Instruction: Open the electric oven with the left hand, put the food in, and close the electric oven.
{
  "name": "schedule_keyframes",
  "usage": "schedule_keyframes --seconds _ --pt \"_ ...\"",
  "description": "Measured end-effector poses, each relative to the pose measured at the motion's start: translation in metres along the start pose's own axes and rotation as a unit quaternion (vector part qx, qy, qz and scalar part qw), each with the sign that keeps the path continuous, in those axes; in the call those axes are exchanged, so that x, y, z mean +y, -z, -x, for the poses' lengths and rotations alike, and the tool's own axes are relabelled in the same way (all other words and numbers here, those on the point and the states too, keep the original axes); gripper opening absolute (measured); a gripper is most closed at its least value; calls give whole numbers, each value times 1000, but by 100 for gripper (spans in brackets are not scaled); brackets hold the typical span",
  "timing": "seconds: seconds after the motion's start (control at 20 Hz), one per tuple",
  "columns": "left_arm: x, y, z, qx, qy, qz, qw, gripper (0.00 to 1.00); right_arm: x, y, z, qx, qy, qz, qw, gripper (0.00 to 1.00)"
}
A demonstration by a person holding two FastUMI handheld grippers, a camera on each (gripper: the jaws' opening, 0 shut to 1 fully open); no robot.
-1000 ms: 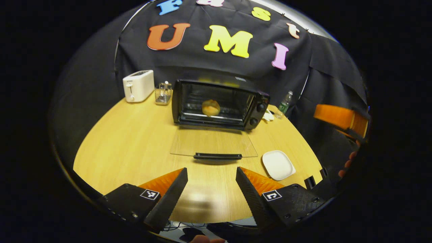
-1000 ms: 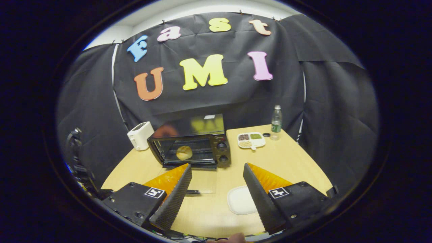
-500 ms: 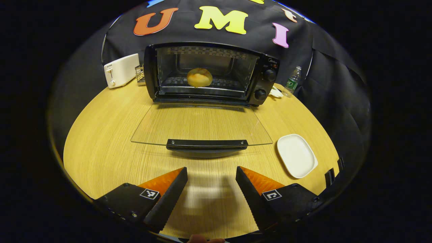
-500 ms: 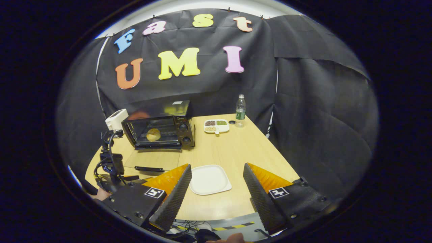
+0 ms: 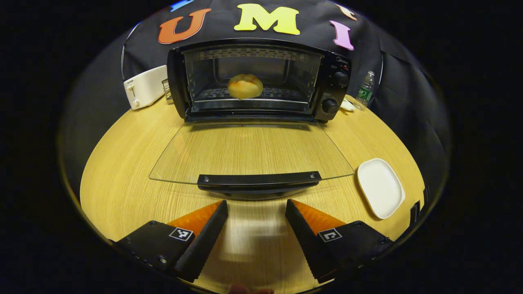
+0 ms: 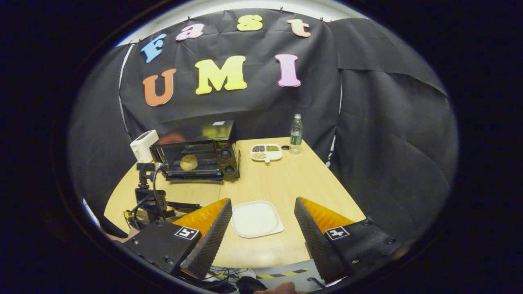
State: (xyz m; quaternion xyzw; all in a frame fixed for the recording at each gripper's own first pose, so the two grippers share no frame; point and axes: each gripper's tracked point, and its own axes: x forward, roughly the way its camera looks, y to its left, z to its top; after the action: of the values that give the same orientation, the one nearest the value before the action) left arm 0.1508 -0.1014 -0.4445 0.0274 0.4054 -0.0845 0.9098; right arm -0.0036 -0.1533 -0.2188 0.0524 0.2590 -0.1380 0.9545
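Now, oven: door lies open, bun inside.
Left hand-held gripper: fingers apart, near the door handle.
Right hand-held gripper: fingers apart, holding nothing.

oven brand mark: a small pale word at the top of the control panel, above the knobs, too small to read
toaster front: a short dark word near the top above the lever, too small to read
bottle label: a green band with pale print, not legible
left hand-held gripper tags: a square black-and-white coded marker on each finger base, a pattern and no letters
right hand-held gripper tags: the same kind of square coded marker on each finger base, with no readable characters
floor strip: yellow and black hazard stripes below the bench edge, a warning sign without words
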Motion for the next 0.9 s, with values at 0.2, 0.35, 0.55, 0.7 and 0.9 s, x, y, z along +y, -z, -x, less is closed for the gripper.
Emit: schedule_keyframes --seconds 0.2,0.35,0.55,0.7,0.9 --pt "-2 -9 0 0 5 11 1000 93 9 -2 -2 1 -15 9 1000 97" --pt "-5 -18 10 -10 1 15 1000 93 14 -4 -4 -5 -27 21 999 97" --pt "-8 -53 34 -53 -5 12 999 94 18 -5 -6 -4 -42 9 999 97" --pt "-6 -93 47 -94 -12 5 996 95 20 -7 -5 -6 -55 0 998 97" --pt "-4 -145 54 -138 -18 3 990 95 18 -15 1 -20 -62 4 998 97"
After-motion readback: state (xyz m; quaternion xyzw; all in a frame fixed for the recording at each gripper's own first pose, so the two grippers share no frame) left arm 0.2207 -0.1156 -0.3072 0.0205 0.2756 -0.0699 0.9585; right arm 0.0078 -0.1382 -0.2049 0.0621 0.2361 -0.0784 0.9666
